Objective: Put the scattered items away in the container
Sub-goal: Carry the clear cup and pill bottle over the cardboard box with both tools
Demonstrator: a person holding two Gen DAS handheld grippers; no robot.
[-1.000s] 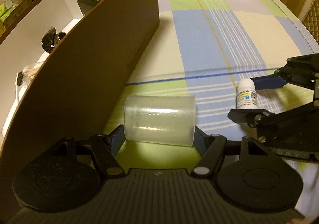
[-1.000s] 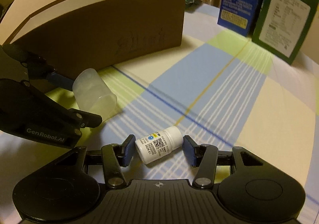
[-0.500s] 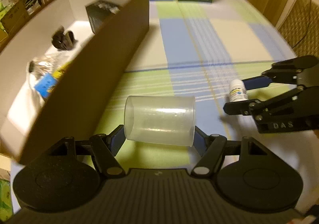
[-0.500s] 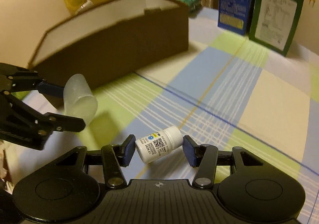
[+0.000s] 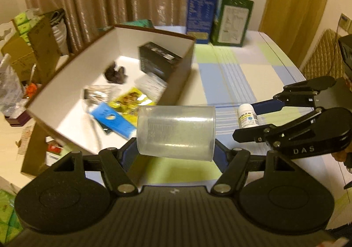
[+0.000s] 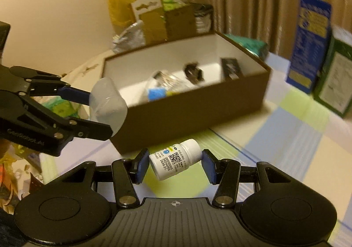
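My left gripper is shut on a clear plastic cup, held sideways in the air near the front corner of the brown box. The cup and left gripper also show in the right wrist view. My right gripper is shut on a small white pill bottle, held above the checked tablecloth in front of the box. The bottle also shows in the left wrist view, between the right gripper's fingers.
The box holds a black carton, a dark clip, a blue packet and a yellow packet. A blue carton and a green carton stand at the table's back. Clutter sits left of the table.
Both grippers have risen from the tablecloth with the cup and the bottle. The box's inside has come into view from above.
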